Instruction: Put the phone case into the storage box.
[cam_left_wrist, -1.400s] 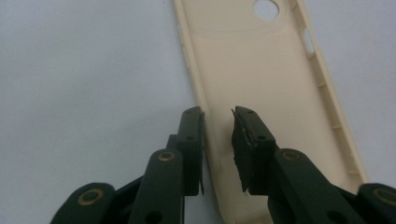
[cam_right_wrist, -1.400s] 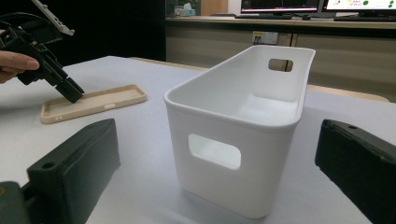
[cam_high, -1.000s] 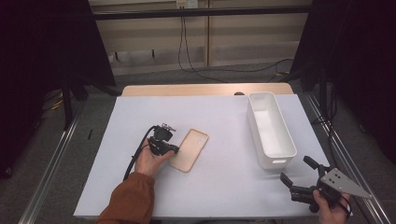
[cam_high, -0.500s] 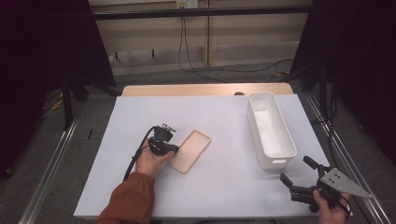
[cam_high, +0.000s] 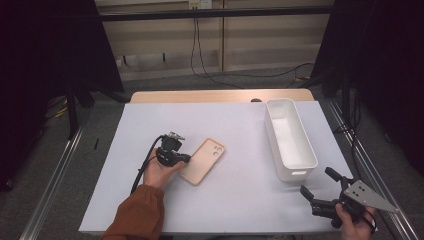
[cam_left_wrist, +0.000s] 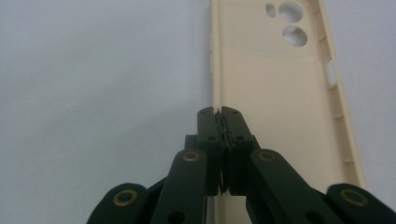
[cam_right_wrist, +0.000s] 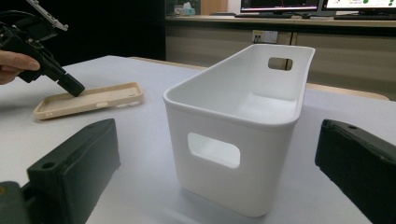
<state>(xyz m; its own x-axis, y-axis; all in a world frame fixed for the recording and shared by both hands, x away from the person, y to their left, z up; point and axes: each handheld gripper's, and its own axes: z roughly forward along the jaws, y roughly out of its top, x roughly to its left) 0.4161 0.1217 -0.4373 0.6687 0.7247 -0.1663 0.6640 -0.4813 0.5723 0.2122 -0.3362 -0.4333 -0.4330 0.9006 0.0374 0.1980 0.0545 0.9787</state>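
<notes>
The left claw (cam_left_wrist: 223, 122) is sitting with its jaws drawn together on the long side wall of a beige phone case (cam_high: 202, 160), the thin rim pinched between the 2 pads. Over the last second the picture from above is barely changing: the hand and the case are lying where they were, and only the jaws were easing in a last touch early in that second before coming to rest. I am reading that as the grip being settled, so the pick-up itself is done and the lift is the step not yet begun.

The case is lying flat and open side up on the white tabletop (cam_high: 235, 200), left of centre, with its camera cut-outs at the far end. In the right claw view the case (cam_right_wrist: 88, 100) is visibly resting on the surface, with the other claw's tip angled down onto its near edge.

The right claw (cam_high: 320, 187) is waiting near the front right corner of the tabletop, held in a hand, its 2 jaws spread wide and holding nothing. Just beyond it the white plastic bin (cam_high: 290, 137) is standing upright and empty, well apart from the case.

The bin is probably where the case is heading. A pinch on 1 soft wall may let the case swing or flex once raised, so a slow lift seems wise.
</notes>
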